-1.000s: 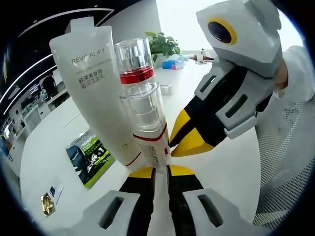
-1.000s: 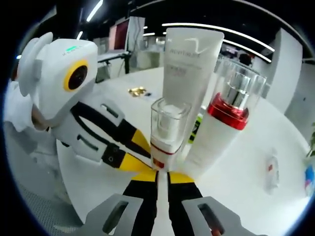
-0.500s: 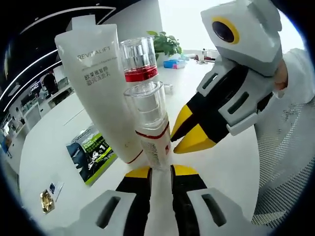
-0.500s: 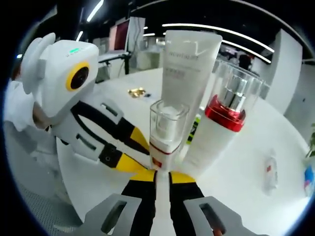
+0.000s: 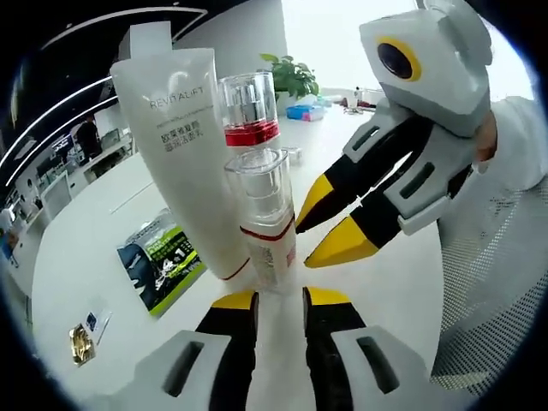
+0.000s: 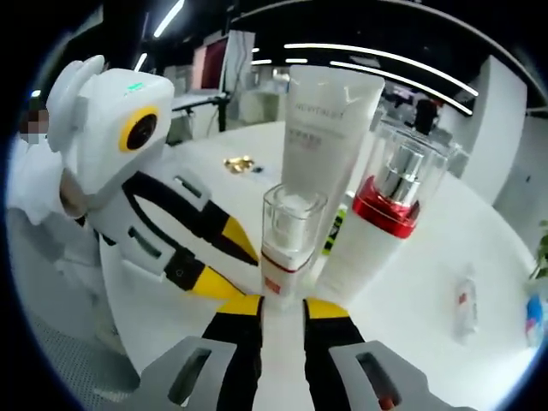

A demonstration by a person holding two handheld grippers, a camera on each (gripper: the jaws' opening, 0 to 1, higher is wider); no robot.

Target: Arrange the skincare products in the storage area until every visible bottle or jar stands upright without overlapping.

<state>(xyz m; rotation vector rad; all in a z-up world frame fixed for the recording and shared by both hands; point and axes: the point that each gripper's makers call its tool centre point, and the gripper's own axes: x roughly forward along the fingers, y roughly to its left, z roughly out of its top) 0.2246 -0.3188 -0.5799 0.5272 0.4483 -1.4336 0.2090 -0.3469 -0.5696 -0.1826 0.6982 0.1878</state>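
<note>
While the REVITALIFT tube [image 5: 184,154] stands beyond, both the left gripper [image 5: 280,300] and right gripper [image 6: 276,303] gape narrowly, flanking the clear-capped pump bottle [image 5: 265,224], holding nothing.

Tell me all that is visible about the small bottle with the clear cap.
The small bottle stands upright on the white table, nearest both grippers. Its body is white with a thin red band and small red print; a clear plastic cap covers the top. Behind it stand the white tube and the red-collared pump bottle. No fingers touch it.
</note>
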